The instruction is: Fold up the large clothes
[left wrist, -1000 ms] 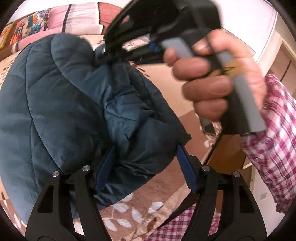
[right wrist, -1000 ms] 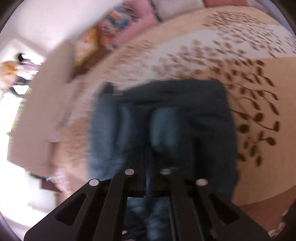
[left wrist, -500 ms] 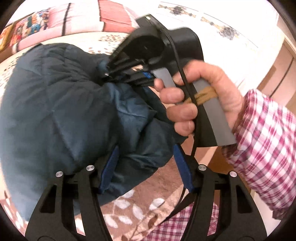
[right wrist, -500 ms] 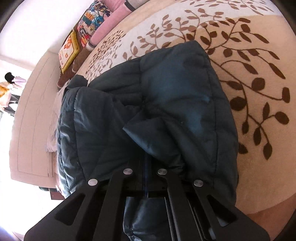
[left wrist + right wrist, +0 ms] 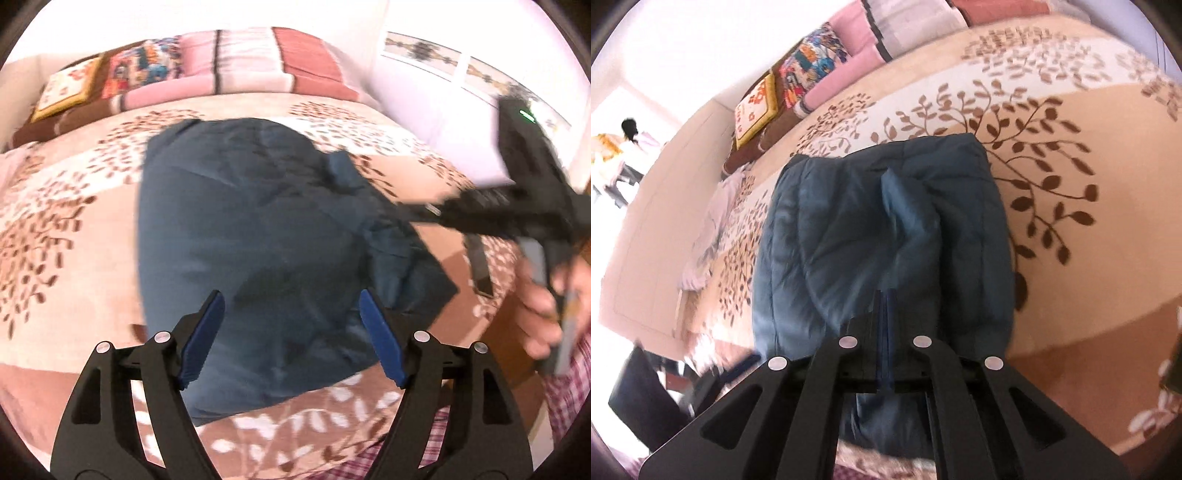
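A dark teal quilted jacket lies folded in a rough rectangle on the bed; it also shows in the right wrist view. My left gripper is open, its blue pads on either side of the jacket's near edge and holding nothing. My right gripper has its jaws together just above the jacket, with no cloth visibly between them. In the left wrist view the right gripper comes in from the right, its tips at the jacket's right edge.
The bed carries a beige bedspread with a brown leaf pattern. Pink and patterned pillows are stacked at the headboard. White cloth lies at the bed's left edge. A white wall stands to the right.
The jacket has gone from held up to lying flat on the bed. My right gripper has swung away to the right. My left gripper has drawn back and stays open.
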Available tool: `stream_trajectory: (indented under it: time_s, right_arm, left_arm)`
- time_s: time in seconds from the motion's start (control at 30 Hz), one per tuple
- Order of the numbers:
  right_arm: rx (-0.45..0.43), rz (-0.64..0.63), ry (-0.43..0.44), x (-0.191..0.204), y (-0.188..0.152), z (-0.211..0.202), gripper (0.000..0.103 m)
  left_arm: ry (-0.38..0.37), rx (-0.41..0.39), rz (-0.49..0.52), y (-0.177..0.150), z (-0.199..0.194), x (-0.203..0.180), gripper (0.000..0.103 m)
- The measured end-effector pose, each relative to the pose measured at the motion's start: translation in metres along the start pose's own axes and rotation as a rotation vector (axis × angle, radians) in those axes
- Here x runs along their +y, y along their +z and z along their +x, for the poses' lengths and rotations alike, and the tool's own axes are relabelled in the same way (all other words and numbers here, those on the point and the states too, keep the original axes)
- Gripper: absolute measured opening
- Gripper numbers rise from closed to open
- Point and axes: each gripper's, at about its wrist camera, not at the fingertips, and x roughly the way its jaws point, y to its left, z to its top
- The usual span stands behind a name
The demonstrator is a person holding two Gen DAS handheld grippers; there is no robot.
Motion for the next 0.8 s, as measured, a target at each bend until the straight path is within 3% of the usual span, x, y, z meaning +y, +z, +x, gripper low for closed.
stream_trajectory:
  time_s: [0.1,0.33,0.5,0.8]
  right_arm:
    - [-0.019,-0.048,-0.046,0.007,-0.022,-0.012,0.001]
    - [0.03,-0.079,-0.051,0.009,-0.057,0.002,0.001]
    - [0.079,-0.063,-0.141,-0.002,-0.063,0.03,0.0]
    - [0.104,-0.063,-0.169,-0.006,-0.063,0.046,0.0]
  left_arm:
    - [0.061,-0.012,-0.018,0.0,-0.004,0.013,0.075]
    - [0.19,-0.04,-0.074,-0.002,-0.011,0.041,0.076]
    - [0.22,-0.032,-0.092,-0.007,-0.011,0.053,0.076]
    - [0.236,-0.013,-0.126,-0.007,-0.002,0.072,0.082]
